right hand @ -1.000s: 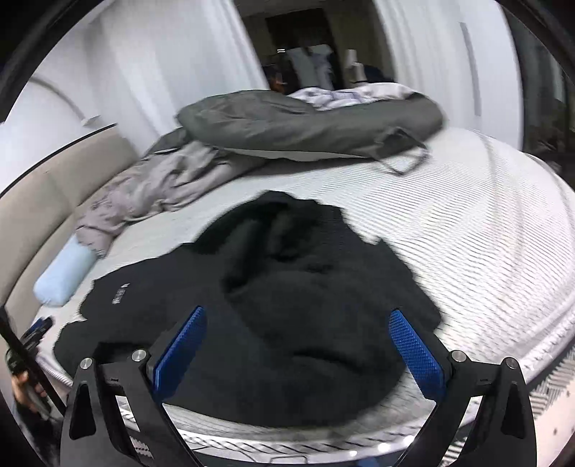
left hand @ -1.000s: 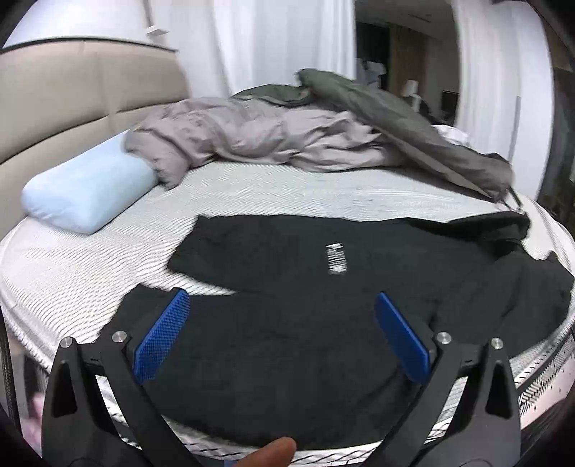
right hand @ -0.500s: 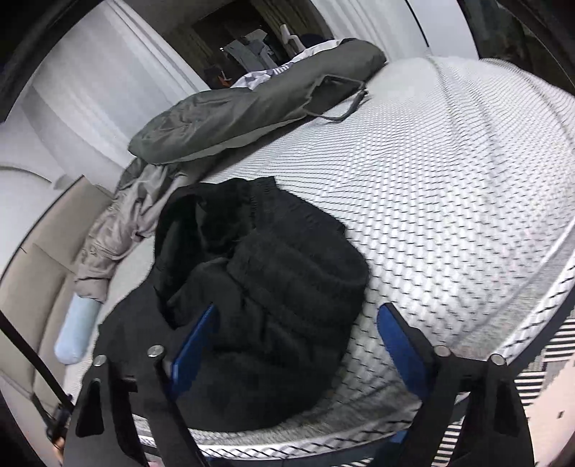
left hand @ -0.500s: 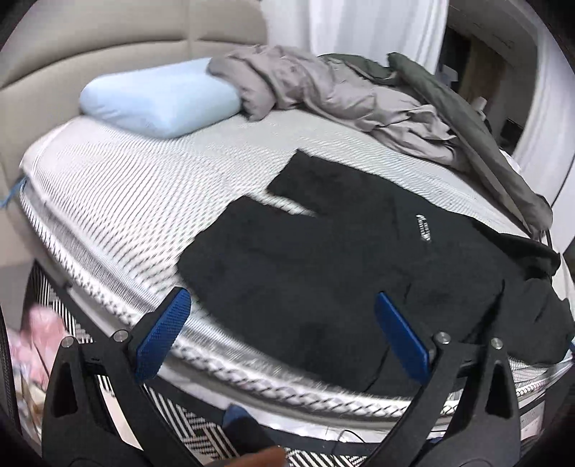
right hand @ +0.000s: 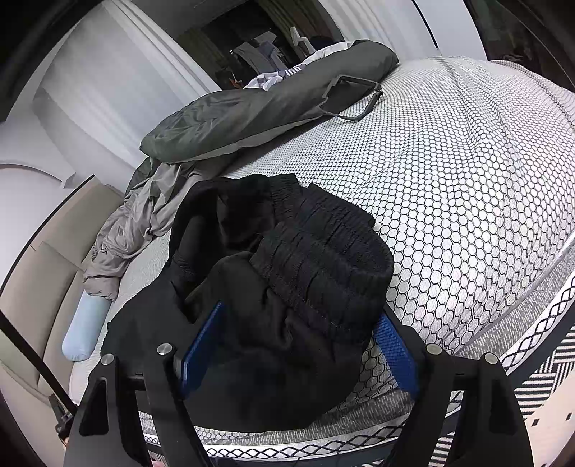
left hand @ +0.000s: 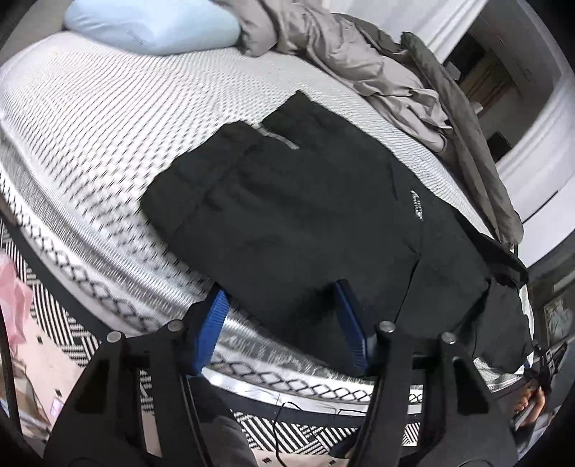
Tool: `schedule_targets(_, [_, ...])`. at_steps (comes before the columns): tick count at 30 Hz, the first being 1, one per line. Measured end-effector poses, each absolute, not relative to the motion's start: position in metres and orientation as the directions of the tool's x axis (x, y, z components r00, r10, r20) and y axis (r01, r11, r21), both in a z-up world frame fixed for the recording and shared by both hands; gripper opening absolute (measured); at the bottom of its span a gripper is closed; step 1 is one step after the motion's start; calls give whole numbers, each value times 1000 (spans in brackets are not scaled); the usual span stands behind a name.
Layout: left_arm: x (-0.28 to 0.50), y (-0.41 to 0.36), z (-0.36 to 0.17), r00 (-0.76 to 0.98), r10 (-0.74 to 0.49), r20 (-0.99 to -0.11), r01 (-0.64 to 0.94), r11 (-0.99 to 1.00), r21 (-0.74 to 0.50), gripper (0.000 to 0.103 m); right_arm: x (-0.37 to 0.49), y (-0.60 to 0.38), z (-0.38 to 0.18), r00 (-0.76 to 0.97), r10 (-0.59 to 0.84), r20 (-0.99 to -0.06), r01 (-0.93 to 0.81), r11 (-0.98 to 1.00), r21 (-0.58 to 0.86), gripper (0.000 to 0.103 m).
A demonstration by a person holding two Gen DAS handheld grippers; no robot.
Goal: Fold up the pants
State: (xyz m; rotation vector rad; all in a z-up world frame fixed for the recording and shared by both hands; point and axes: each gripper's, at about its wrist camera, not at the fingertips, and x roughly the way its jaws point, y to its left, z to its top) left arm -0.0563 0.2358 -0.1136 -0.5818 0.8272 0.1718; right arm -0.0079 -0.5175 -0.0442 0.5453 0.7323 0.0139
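Black pants (left hand: 305, 201) lie spread along the near side of the bed, legs toward the pillow. My left gripper (left hand: 282, 323) sits low at the mattress edge. Its jaws are closing, with the near edge of one pant leg between the blue pads (left hand: 212, 330), which do not press on it. In the right wrist view the pants (right hand: 251, 359) are bunched at the waist, the ribbed waistband (right hand: 323, 251) folded over on top. My right gripper (right hand: 298, 345) straddles this bunch. Its jaws are closing slowly, and cloth fills the gap between them.
The mattress (left hand: 90, 125) has a white honeycomb cover. A light blue pillow (left hand: 154, 25) and a rumpled grey duvet (left hand: 341, 61) lie at the far side, with a dark green bag (right hand: 251, 115) beside them. A black-and-white rug (left hand: 54, 323) covers the floor below the bed edge.
The left gripper swung down to the bed's near edge and its jaws narrowed around the pant leg's edge. The right gripper sank onto the waist bunch and narrowed a little.
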Motion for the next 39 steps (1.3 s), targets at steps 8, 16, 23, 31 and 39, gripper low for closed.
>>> schedule_targets(8, [-23,247,-119,677,-90,-731,-404,784,-471,56,-11,-519,-46,750,201,-630,169,863,476,85])
schedule_targets(16, [-8,259,-94,734,8,-679,-418,794,-442,2,3,-534,-64,741,223,-634,229,803,550,18])
schedule_targets(23, [-18,271,-93,687,68,-723,-455,816,-356,2,-57,-539,-58,710,168,-684,274,828,489,15])
schedule_targets(31, [-17,267,-80,698,78,-712,-439,831,-340,2,-65,-537,-29,696,5,-718,336,881,332,52])
schedule_targets(39, [-14,262,-74,690,95,-718,-436,846,-306,2,54,-521,15,712,174,-681,111,929,353,65])
